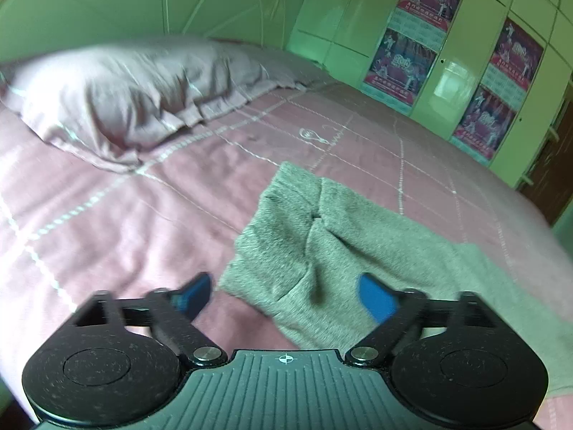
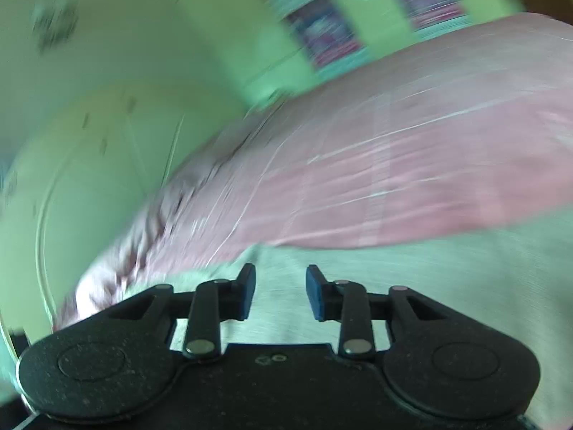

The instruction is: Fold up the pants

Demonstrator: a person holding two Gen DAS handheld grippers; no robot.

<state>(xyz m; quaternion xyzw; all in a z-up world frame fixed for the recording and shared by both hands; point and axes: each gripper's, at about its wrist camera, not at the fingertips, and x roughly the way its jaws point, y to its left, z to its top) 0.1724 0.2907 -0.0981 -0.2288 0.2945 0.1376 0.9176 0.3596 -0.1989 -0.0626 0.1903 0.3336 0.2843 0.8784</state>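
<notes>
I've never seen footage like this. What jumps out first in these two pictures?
The grey pants lie crumpled on a pink checked bed, just ahead of the left gripper, whose blue-tipped jaws stand open with nothing held. A rumpled pink pillow sits at the far left, and posters cover the green wardrobe behind. The right wrist view is streaked with blur, with the right gripper open over grey cloth.

Home bedroom: bed (image 1: 143,215) w/ pillow (image 1: 136,86), wardrobe (image 1: 462,71).

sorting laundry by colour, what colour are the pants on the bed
Grey, a heathered knit; the pants show best in the left wrist view.
</notes>
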